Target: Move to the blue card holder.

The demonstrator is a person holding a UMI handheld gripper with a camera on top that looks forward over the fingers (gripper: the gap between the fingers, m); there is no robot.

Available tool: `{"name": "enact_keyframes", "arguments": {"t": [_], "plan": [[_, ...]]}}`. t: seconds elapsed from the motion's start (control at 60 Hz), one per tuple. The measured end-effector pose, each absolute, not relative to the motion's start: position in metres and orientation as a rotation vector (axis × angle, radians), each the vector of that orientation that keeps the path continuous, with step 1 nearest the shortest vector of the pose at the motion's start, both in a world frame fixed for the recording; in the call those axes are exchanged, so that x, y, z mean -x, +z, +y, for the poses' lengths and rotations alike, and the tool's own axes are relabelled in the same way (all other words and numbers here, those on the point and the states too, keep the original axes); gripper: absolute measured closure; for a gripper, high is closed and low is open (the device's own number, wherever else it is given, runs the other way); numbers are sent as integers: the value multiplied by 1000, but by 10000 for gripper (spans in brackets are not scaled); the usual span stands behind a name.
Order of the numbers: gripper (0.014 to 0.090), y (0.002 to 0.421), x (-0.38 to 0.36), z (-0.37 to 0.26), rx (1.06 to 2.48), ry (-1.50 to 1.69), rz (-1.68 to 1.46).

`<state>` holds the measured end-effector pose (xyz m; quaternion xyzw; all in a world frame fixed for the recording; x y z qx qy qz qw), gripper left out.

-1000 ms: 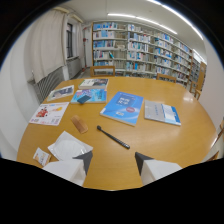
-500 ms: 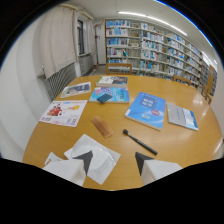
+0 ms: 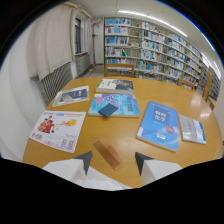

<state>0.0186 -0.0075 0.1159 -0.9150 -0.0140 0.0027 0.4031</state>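
Observation:
The blue card holder (image 3: 107,110) is a small dark-blue rectangle lying on a light-blue magazine (image 3: 114,105) in the middle of the round wooden table (image 3: 95,132). It lies well beyond my fingers, a little left of straight ahead. My gripper (image 3: 114,161) is open, with its two dark fingertips (image 3: 85,160) low over the table's near part. A flat brown card holder (image 3: 107,153) lies on the wood between the fingertips and just ahead of them, touching neither.
A blue book (image 3: 160,125) and a grey booklet (image 3: 191,129) lie ahead to the right. A colourful flyer (image 3: 57,130) and a magazine (image 3: 72,95) lie to the left, another book (image 3: 116,85) farther back. Bookshelves (image 3: 150,45) and a radiator (image 3: 55,80) stand beyond.
The gripper has moved forward and dropped lower over the table. The blue card holder is nearer, the brown card holder now lies between the fingertips, and the black pen and white paper have left view.

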Motion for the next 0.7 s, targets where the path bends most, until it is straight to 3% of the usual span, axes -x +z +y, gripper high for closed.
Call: {"name": "enact_keyframes", "arguments": {"t": [0.433,0.7], "plan": [[203,87,-8,146,2292,-44,-52],[204,58,-4,208,2305,-41,-55]]}}
